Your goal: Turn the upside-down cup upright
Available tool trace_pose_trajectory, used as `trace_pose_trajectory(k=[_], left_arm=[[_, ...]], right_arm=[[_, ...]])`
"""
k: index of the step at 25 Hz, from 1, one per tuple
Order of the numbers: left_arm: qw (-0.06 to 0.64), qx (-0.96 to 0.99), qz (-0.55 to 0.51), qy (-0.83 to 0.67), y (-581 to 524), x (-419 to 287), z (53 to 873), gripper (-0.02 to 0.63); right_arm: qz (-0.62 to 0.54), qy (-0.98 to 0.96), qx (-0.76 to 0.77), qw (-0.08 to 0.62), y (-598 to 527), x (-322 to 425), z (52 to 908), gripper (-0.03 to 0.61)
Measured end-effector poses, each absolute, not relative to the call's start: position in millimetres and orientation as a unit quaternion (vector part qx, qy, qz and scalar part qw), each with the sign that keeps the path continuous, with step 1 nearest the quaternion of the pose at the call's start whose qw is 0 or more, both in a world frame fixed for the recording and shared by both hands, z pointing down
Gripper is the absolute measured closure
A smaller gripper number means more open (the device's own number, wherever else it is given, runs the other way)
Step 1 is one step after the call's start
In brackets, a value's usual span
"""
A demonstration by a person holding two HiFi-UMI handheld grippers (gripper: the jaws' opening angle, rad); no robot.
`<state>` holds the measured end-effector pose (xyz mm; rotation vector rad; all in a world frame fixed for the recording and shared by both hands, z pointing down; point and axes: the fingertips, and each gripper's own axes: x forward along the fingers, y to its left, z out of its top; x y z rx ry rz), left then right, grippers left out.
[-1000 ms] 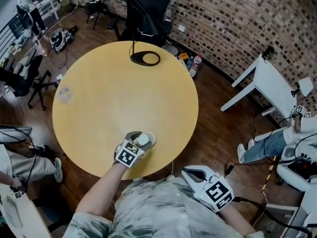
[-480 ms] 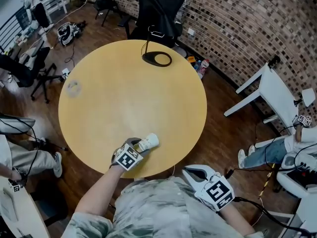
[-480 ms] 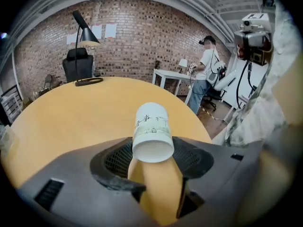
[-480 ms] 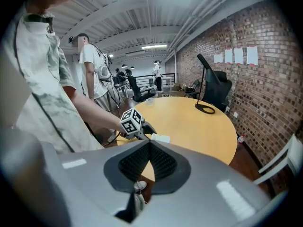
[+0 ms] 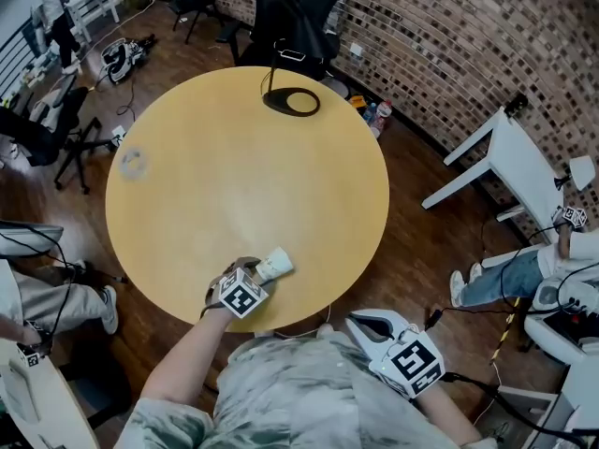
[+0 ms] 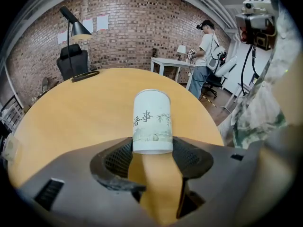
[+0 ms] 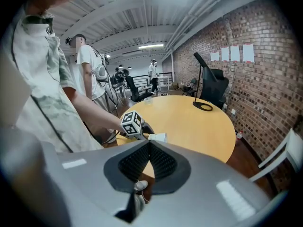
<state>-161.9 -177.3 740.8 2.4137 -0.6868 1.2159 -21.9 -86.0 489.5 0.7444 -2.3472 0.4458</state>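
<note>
A white cup (image 6: 151,122) with dark characters and a bamboo print sits between my left gripper's (image 6: 151,148) jaws, which are shut on its near end. From the head view the cup (image 5: 273,267) tilts out to the upper right of the left gripper (image 5: 255,274), just above the round yellow table (image 5: 234,157) near its front edge. I cannot tell which end of the cup is the open one. My right gripper (image 5: 360,324) hangs off the table by the person's torso, its jaws together with nothing in them. It looks toward the cup (image 7: 157,137).
A black lamp base (image 5: 290,101) stands at the table's far edge, with a black office chair (image 5: 295,17) behind it. A small clear object (image 5: 134,162) lies at the table's left. A white desk (image 5: 510,157) and a seated person's legs (image 5: 491,279) are at the right.
My left gripper has come down and slightly left toward the table's front edge, tipping the cup from end-on to side-on. The right gripper has stayed still.
</note>
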Motion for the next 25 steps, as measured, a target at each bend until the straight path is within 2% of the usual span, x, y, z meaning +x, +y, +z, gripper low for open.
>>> trace_pose_trajectory(k=[4, 10, 15, 22, 25], left_arm=[[0.176, 0.850, 0.436, -0.238, -180, -163, 742, 0.344], [0.177, 0.853, 0.419, -0.254, -181, -165, 722, 0.254], [0.143, 0.837, 0.466, -0.249, -201, -145, 708, 0.253], [0.176, 0.767, 0.569, -0.239, -219, -139, 735, 0.253], [0.173, 0.757, 0.580, -0.244, -221, -142, 738, 0.284]], right_arm=[[0.175, -0.888, 0.289, 0.311, -86, -15, 492, 0.577], [0.175, -0.891, 0.291, 0.302, -84, -11, 490, 0.577], [0.183, -0.893, 0.288, 0.294, -81, -7, 493, 0.577], [0.185, -0.893, 0.289, 0.291, -77, 13, 488, 0.577], [0.192, -0.890, 0.293, 0.292, -73, 20, 493, 0.577]])
